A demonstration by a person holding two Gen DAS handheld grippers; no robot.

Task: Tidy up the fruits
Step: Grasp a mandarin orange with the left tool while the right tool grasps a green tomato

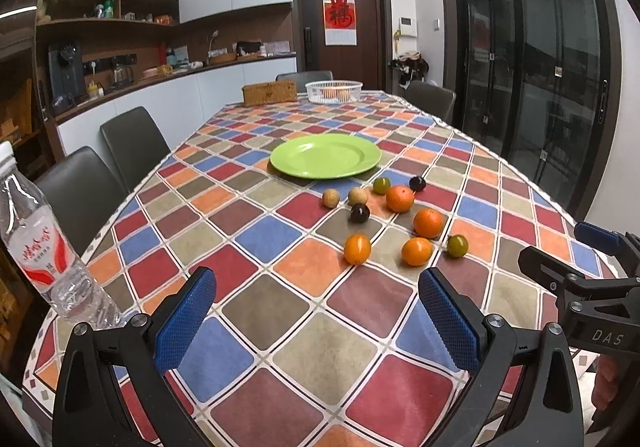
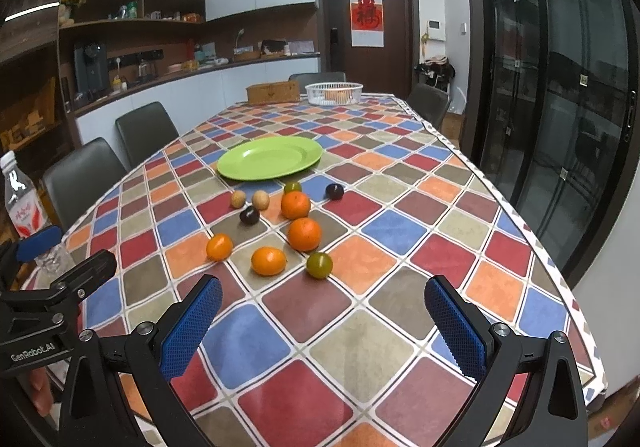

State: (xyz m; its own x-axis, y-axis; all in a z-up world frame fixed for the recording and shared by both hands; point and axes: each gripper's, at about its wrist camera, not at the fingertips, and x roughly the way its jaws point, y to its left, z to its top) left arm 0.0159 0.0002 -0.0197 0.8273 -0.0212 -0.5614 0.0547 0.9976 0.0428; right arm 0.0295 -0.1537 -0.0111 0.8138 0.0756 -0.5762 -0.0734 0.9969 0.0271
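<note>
On the near half of the checked table [image 1: 248,231], loose fruit lies scattered just short of the green plate [image 1: 325,156], which is bare. Left gripper [image 1: 316,319] and right gripper [image 2: 324,321] both hover with fingers spread wide, empty. Nearest piece, a green-brown fruit [image 2: 319,265], sits straight ahead of the right gripper; likely the right's pick. Round, no long axis.
</note>
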